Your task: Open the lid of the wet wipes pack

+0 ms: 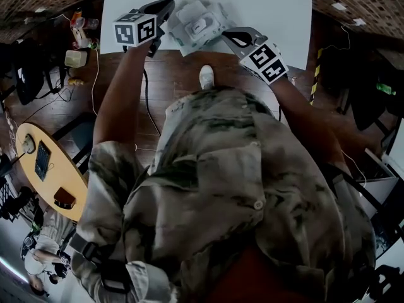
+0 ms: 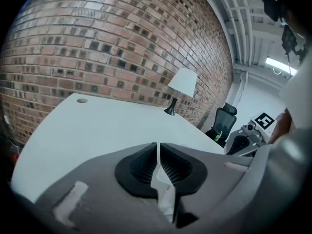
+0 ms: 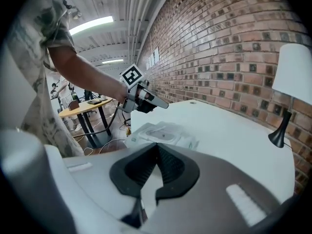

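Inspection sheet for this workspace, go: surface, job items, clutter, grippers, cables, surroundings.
Surface: white table, wood floor below.
Job's things: wet wipes pack near the table's front edge; lid looks shut.
Clutter: table lamp at the far side by the wall; nothing else seen.
Grippers: left gripper jaws together, empty; right gripper jaws together, empty; they flank the pack.
Cables: dark cable on the floor below the left arm.
Surroundings: brick wall, round wooden table, office chair.
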A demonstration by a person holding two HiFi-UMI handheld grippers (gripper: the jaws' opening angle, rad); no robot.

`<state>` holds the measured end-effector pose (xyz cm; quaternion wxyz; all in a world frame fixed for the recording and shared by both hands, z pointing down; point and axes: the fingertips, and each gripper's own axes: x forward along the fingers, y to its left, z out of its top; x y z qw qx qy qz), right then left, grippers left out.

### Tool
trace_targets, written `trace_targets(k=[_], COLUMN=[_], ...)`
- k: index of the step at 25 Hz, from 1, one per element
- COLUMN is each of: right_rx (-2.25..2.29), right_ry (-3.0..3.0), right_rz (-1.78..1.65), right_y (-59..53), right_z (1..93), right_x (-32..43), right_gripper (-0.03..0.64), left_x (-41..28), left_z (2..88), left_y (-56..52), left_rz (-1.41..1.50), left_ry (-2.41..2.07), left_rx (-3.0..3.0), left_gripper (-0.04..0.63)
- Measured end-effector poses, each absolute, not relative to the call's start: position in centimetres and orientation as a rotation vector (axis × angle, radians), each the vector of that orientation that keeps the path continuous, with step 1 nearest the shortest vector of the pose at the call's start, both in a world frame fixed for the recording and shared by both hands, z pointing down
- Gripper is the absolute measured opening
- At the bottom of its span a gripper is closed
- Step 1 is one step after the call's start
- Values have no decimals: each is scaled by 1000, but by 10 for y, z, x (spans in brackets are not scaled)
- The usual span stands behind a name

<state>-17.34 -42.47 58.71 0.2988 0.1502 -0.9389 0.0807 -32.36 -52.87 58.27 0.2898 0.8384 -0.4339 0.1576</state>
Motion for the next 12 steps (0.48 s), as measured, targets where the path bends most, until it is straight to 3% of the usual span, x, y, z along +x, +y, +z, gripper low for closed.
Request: trace_targets(k=[12], right_rx=[324], right_ry=[-2631], right_rz=[137], right_y=[-341], right_z=[517], right_x=[-101], right_gripper=[6], left_x=[-279], left_z=[476], left_y=[-380], left_rz=[367], left_ry=[-1465], left_rx=[2320], left_gripper=[15])
